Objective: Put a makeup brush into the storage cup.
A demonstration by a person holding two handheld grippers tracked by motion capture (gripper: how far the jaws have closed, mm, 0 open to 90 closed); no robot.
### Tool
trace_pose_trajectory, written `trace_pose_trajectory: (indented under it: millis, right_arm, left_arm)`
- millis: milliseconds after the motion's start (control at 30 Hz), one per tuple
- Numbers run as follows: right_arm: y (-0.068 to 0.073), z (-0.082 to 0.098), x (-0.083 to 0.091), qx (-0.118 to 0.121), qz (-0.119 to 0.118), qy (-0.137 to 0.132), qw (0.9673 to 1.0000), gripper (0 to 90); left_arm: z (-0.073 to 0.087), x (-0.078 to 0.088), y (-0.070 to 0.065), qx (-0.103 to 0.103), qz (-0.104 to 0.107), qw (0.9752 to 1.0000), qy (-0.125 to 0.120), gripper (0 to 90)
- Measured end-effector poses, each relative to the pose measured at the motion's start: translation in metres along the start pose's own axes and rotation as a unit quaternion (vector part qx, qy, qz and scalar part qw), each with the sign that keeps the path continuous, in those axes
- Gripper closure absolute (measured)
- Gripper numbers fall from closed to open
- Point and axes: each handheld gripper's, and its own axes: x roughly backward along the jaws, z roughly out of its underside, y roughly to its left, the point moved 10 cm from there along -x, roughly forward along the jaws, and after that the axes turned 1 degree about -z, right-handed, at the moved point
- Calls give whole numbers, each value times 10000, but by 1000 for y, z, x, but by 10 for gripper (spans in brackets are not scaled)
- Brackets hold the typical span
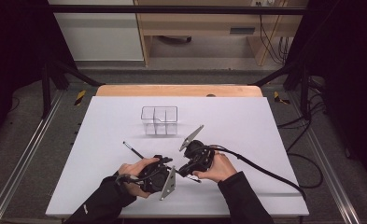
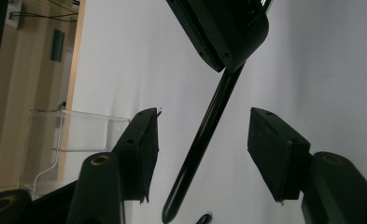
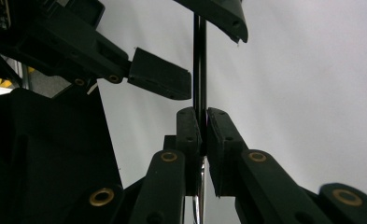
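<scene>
The right gripper (image 3: 203, 135) pinches the pen (image 3: 200, 60) near one end, above the table (image 1: 246, 121). The left gripper (image 2: 202, 154) stands half spread astride the shaft (pads not touching yet), so the pen's long axis runs between its jaws.

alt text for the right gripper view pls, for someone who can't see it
The right gripper has its two black fingers pinched shut on a thin black pen that runs straight up the picture over a white table. Further up the pen, the left gripper's fingers stand on either side of it, not touching it.
</scene>
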Motion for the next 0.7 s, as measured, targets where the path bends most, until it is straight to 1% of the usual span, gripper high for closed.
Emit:
trace_pose_trajectory:
  millis: [167,233,267,367,433,467,567,700]
  right_arm:
    - [1,2,-2,14,-20,78,10000,844]
    - [1,2,-2,29,-24,87,10000,844]
    - [1,3,-2,26,-22,110,9999,844]
    - [1,3,-1,22,-25,110,9999,844]
    - [2,3,-1,29,-31,121,9999,844]
    - [2,3,-2,24,-38,124,9999,844]
    - [2,4,-2,38,-58,163,9998,845]
    - [4,4,-3,46,-94,187,9998,844]
  left_arm:
    - [-1,-1,-1,-197,-42,9998,44,501]
    - [-1,-1,-1,-224,-40,9997,44,527]
    - [-1,0,-2,-284,-42,9996,45,542]
    - [-1,0,-2,-357,-55,9993,46,567]
    - [-2,0,-2,-369,-55,9993,42,584]
    - [-2,-1,-3,-439,-44,9990,61,597]
    - [-3,-1,-5,-524,-28,9986,72,630]
    - [-3,-1,-6,-620,1,9980,75,698]
